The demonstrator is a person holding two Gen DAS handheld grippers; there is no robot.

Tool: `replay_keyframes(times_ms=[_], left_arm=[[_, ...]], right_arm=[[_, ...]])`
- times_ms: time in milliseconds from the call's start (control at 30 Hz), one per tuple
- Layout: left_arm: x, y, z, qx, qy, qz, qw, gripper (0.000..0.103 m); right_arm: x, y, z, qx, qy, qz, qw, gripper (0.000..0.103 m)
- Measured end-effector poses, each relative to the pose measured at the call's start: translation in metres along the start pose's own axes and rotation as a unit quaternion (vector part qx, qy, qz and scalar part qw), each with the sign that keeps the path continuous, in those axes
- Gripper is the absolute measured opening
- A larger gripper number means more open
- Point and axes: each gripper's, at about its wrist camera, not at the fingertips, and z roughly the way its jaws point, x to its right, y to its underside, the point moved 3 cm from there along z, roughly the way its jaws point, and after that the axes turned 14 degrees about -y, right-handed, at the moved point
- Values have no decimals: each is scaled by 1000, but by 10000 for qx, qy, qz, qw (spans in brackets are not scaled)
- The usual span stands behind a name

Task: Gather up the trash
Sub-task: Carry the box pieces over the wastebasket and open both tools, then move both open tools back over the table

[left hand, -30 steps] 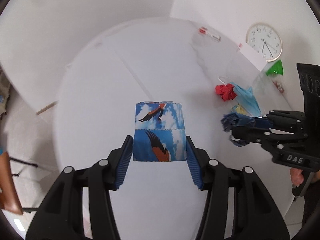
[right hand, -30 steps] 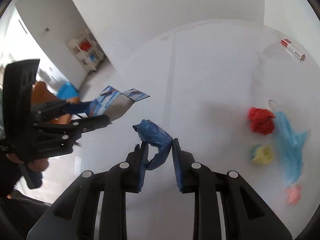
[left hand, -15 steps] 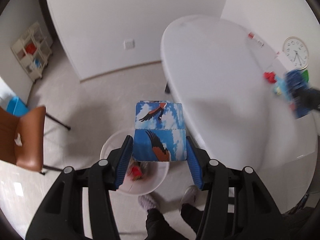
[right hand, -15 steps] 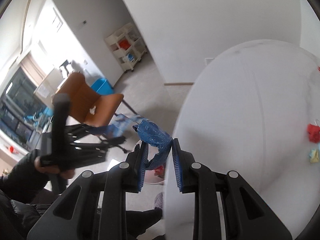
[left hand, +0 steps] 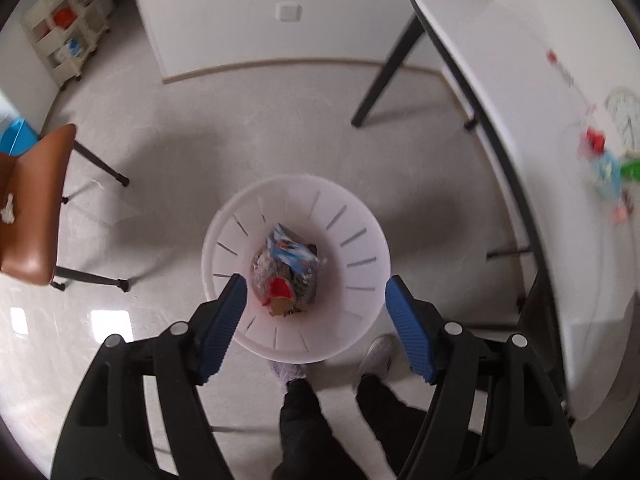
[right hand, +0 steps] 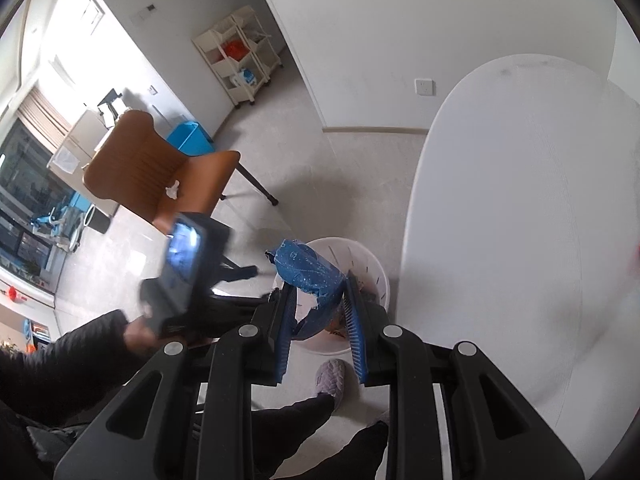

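Note:
A white slotted trash bin (left hand: 360, 240) stands on the floor below my left gripper (left hand: 316, 292), which is open and empty above it. The blue bird-print carton (left hand: 290, 252) lies inside the bin on other rubbish. My right gripper (right hand: 318, 300) is shut on a crumpled blue wrapper (right hand: 308, 268), held over the bin's rim (right hand: 372, 264). More trash, red (left hand: 596, 138), light blue (left hand: 606, 170) and pink (left hand: 620, 214), lies blurred on the white table (left hand: 532, 120).
A brown chair (left hand: 30, 200) stands left of the bin; it also shows in the right wrist view (right hand: 160, 168). The person's feet (left hand: 376, 354) are beside the bin. A shelf cart (left hand: 66, 38) stands by the far wall. A clock (left hand: 624, 114) lies on the table.
Both grippers swung from the table to above the floor bin. My left gripper opened and the bird-print carton dropped into the bin. The right still holds the blue wrapper.

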Motion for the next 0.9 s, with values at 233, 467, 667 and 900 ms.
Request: replay_keyframes(times_ms=[233,467,667,900], left_arm=[[-70,1,-80,619,-433,-886,9932,90],[-121,12,-114,803,-835,-1192,9861,95],[-136,25,-112,671,-970,-1334,9840,95],[-130,25,-119,682,-1042,-1192,9850,95]], right_arm=[[-12,-10,49,-261,306,-180,9990,25],[-11,2,139,-794,208,-287,9962,27],[3,26,203,-1108,425,-111,9929,81],[-4,21,189,-1055,610,-103,9925,91]])
